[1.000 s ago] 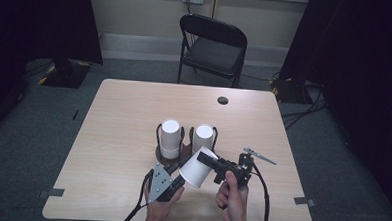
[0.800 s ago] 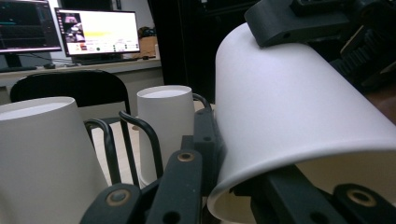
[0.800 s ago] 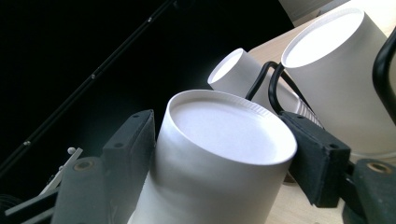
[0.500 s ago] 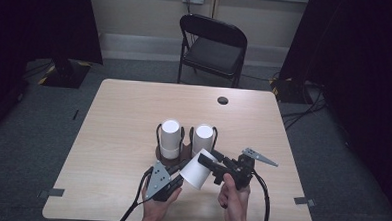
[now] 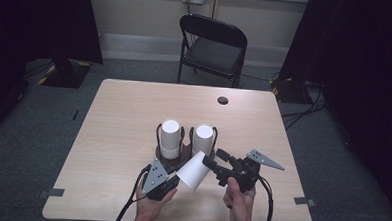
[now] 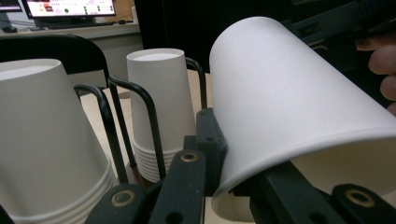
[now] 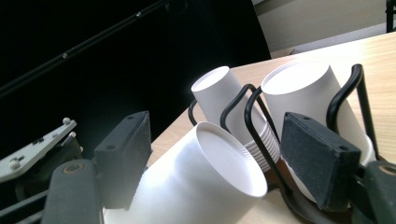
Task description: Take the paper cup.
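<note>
I see a black folding chair (image 5: 214, 44) standing beyond the far edge of my light wooden table (image 5: 124, 112). A small dark round hole (image 5: 223, 100) sits near that far edge. Grey carpet (image 5: 28, 133) surrounds everything, with dark curtains (image 5: 43, 18) on both sides.

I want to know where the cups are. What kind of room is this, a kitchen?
Probably not a kitchen. It looks like a lab or recording studio: black curtains hang at the sides, one bare wooden table stands on grey carpet, and a lone folding chair waits behind it.
</note>
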The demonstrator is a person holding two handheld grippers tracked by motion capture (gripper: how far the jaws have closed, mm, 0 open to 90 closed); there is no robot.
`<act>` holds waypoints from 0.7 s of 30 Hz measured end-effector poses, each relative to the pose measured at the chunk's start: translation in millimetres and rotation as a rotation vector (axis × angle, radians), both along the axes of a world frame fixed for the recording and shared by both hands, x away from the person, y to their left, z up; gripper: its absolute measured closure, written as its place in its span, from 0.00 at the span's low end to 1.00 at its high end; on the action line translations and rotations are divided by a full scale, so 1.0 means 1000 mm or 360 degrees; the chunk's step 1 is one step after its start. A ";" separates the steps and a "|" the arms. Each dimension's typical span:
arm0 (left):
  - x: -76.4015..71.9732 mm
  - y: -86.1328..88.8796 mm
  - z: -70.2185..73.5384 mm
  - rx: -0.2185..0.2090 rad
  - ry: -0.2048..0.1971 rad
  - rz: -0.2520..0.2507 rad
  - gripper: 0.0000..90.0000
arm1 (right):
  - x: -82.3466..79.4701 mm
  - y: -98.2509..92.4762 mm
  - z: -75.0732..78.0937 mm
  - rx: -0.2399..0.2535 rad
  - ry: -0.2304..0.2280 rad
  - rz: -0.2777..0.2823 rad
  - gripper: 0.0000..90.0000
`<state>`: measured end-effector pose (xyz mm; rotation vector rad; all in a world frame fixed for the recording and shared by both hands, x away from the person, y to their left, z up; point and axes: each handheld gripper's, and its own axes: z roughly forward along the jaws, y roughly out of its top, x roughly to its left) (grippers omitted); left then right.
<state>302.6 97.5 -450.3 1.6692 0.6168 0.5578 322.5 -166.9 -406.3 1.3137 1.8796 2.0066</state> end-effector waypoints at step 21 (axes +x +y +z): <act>0.009 0.016 0.007 0.0148 0.0217 -0.0034 0.95 | -0.013 -0.006 -0.008 -0.0159 -0.0146 0.0010 0.30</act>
